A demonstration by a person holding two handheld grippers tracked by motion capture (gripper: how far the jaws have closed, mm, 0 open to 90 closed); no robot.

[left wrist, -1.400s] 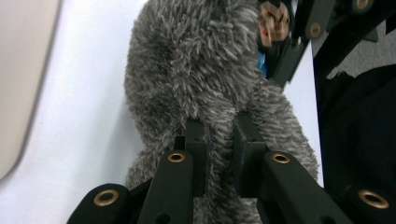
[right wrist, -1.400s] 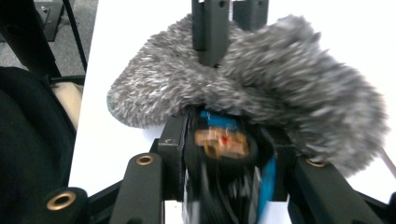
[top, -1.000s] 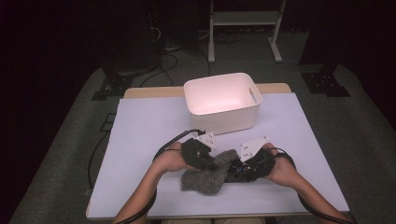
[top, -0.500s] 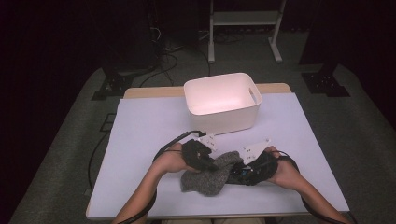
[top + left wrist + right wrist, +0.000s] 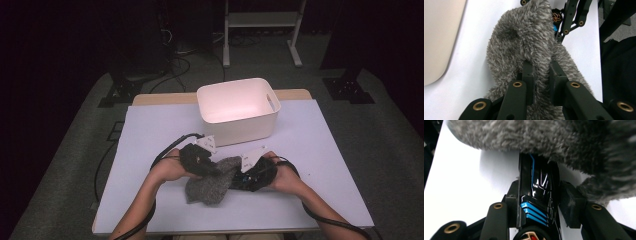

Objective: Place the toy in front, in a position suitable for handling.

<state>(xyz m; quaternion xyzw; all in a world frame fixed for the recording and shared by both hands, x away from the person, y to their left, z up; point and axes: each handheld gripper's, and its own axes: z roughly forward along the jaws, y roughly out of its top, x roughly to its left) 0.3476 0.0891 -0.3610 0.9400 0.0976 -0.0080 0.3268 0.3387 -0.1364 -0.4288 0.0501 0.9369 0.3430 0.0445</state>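
Observation:
A grey fuzzy fabric piece [image 5: 212,184] lies on the white table between the two hands. My left gripper [image 5: 541,72] is shut on a fold of its edge and lifts it a little; this gripper [image 5: 210,169] sits at the fabric's left. My right gripper [image 5: 541,193] is shut on a glossy black object with blue stripes [image 5: 539,177], and its jaws have just closed a little on it. The object's front end goes under the fabric [image 5: 549,137]. In the high view the right gripper [image 5: 241,177] meets the fabric from the right.
A white plastic bin [image 5: 270,107] stands beyond the hands at the table's middle back. Bare white tabletop [image 5: 150,130] lies to the left and right of the hands. The right gripper's linkage [image 5: 571,17] shows behind the fabric in the left gripper view.
Both hands have shifted slightly with the fabric between them. The right gripper has sunk lower and pressed closer into the fabric.

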